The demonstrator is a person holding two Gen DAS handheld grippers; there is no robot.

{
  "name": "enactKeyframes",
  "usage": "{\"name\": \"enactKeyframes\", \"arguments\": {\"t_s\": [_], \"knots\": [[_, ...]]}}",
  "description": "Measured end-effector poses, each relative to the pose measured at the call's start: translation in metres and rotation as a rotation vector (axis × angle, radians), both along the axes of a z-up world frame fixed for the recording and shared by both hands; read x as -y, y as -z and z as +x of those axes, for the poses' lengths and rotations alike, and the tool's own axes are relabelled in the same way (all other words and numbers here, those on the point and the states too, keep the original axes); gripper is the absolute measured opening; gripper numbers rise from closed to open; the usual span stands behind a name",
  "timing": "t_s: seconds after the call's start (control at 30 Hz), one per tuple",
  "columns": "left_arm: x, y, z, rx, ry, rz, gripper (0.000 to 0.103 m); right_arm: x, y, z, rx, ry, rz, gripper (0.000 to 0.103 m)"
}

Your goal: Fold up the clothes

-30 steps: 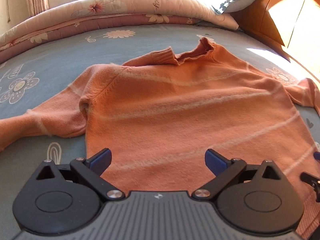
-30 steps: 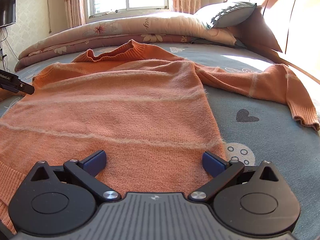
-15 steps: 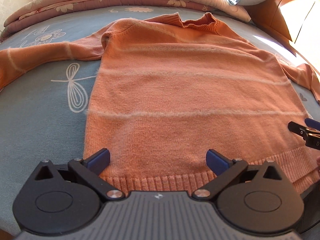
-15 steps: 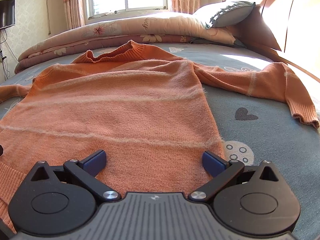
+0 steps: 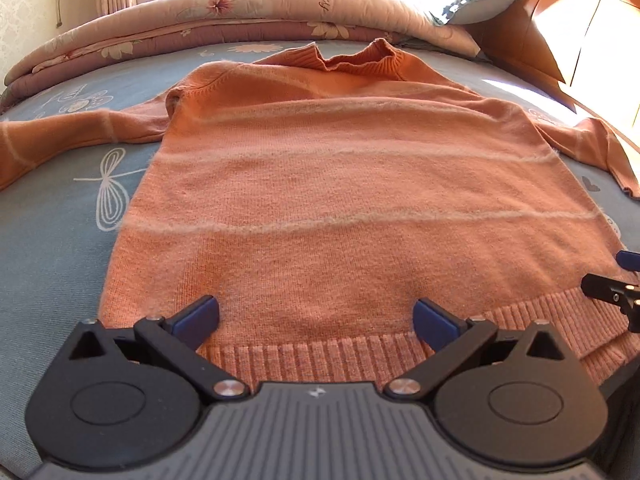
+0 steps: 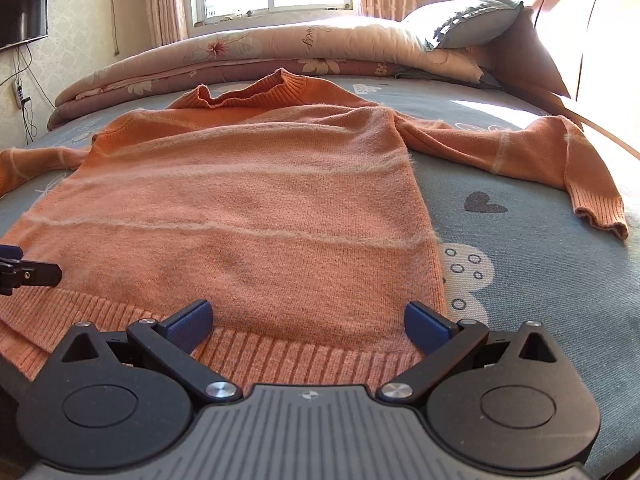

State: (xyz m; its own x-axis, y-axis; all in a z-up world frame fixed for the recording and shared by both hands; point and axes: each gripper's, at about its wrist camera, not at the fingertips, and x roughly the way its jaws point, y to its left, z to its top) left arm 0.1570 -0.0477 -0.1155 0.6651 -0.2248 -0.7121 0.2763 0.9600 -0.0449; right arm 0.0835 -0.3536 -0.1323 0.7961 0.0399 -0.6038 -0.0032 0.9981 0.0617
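Flat on the grey-blue printed bed sheet (image 5: 52,248): the orange knitted sweater with pale stripes (image 5: 340,200), ribbed collar toward the folded pink floral quilt (image 5: 240,12), both sleeves spread sideways, ribbed hem nearest the cameras. Just above that hem, 2 black two-finger grippers with blue pads – the left gripper (image 5: 316,316) near the hem's left part, the right gripper (image 6: 308,316) near its right corner (each one's tip visible at the edge of the other's view). Jaws wide apart on both, nothing between them.
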Motion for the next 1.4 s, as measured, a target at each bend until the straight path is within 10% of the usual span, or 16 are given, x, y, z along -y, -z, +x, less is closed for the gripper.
{"name": "enactKeyframes", "arguments": {"t_s": [0.43,0.73,1.4], "knots": [[-0.010,0.008,-0.022,0.120,0.077,-0.022,0.102,0.006,-0.022,-0.006,-0.007,0.126,0.171,0.103],[-0.018,0.017,-0.032,0.206,0.118,-0.051,0.102,-0.033,-0.004,0.006,-0.055,0.090,-0.074,0.103],[-0.017,-0.003,-0.034,0.150,0.170,-0.007,0.102,-0.034,-0.012,-0.018,-0.095,0.132,-0.048,0.103]]}}
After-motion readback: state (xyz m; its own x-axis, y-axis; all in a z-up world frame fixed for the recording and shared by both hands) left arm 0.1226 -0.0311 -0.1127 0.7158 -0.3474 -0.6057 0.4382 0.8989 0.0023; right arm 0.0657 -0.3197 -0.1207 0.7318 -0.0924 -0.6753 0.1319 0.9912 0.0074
